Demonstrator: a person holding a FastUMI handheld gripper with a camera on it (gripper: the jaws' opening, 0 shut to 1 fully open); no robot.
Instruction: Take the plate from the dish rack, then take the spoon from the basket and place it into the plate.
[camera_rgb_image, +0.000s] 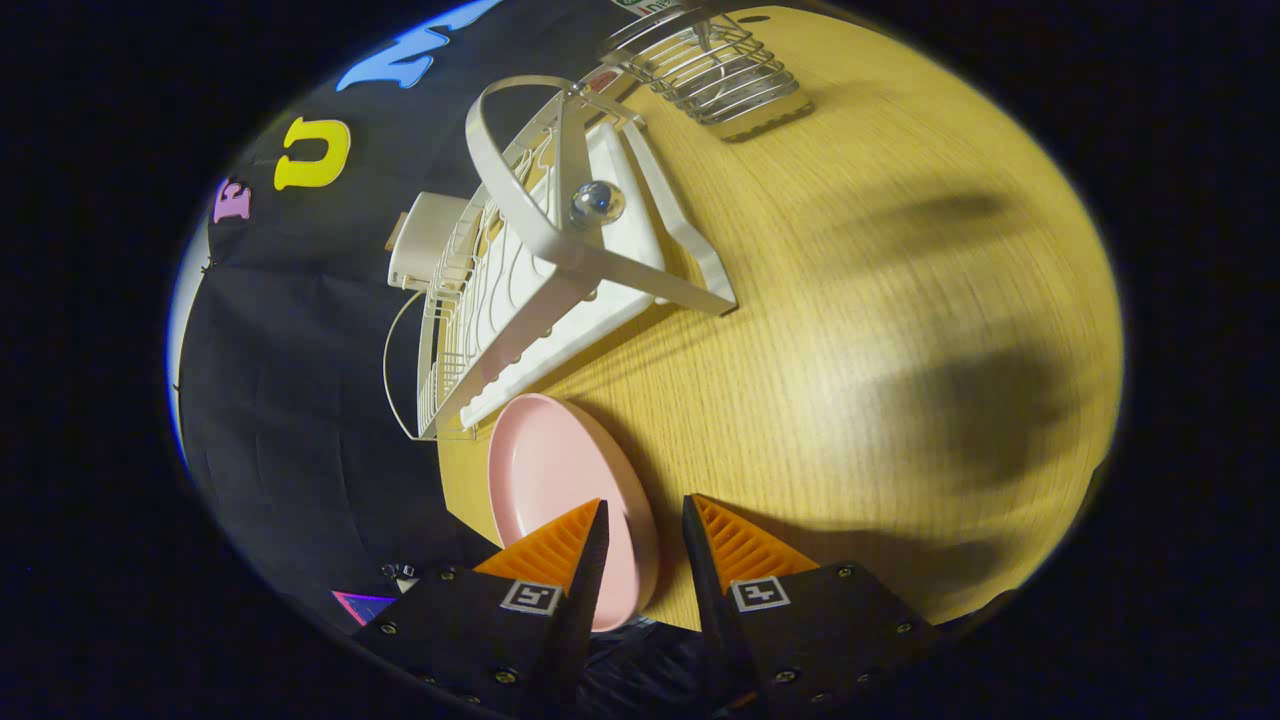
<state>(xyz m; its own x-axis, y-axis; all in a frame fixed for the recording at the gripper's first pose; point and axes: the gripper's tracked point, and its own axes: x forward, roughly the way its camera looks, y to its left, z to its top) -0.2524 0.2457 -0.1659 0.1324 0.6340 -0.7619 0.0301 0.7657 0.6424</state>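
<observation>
The tongs (645, 520) have the pink plate (545, 470) caught by its rim: the edge of the plate runs into the narrow gap between the two orange-faced fingers (555, 545), and both appear to press on it, one on the hollow face and the other on the back. Most of the plate stands out ahead of the fingers and off to the side of the one on its face. It is tipped up on edge, its hollow face open to view, over the near corner of the wooden bench (850, 350). I cannot tell whether its far rim touches the bench or hangs just clear.

Just beyond the plate, almost touching its top edge, stands the white dish rack (540, 290) on the bench, with its long bars running away from the tongs and a curved white band arching over it. A small shiny round knob (597, 202) sits on the rack's frame. A white box (425, 240) with a thin cord is beside the rack, against the black cloth wall.

Well beyond the rack, at the far end of the bench, is the wire basket (715, 65). A thin metal handle, probably the spoon (704, 32), stands up in it, too small to be sure.

Soft dark shadows lie on the bare wood on the other side of the tongs.
</observation>
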